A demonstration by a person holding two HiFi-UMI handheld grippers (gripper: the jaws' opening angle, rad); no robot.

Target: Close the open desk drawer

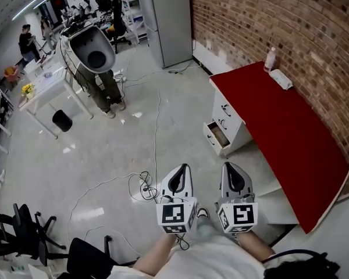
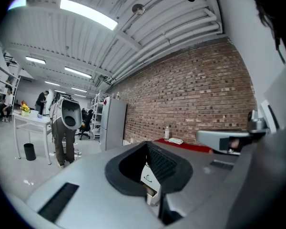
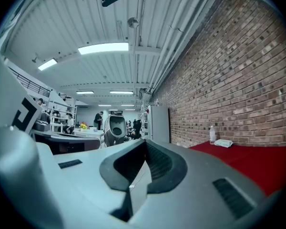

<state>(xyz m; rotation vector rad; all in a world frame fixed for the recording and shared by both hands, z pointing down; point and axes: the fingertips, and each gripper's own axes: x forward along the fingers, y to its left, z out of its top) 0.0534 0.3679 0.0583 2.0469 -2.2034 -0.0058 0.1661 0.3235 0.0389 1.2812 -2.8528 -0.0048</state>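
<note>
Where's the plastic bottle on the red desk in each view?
Head view: bottle upper right, at the red desk's far end.
Left gripper view: just right of centre, small.
Right gripper view: right of centre.
Shared landmark: brick wall behind it.

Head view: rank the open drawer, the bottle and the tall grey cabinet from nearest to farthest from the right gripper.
1. Drawer: nearest, pulled out just ahead of the right gripper.
2. Bottle: farther, at the far end of the red desk, to the right.
3. Cabinet: farthest, standing past the desk's end, to the left.
</note>
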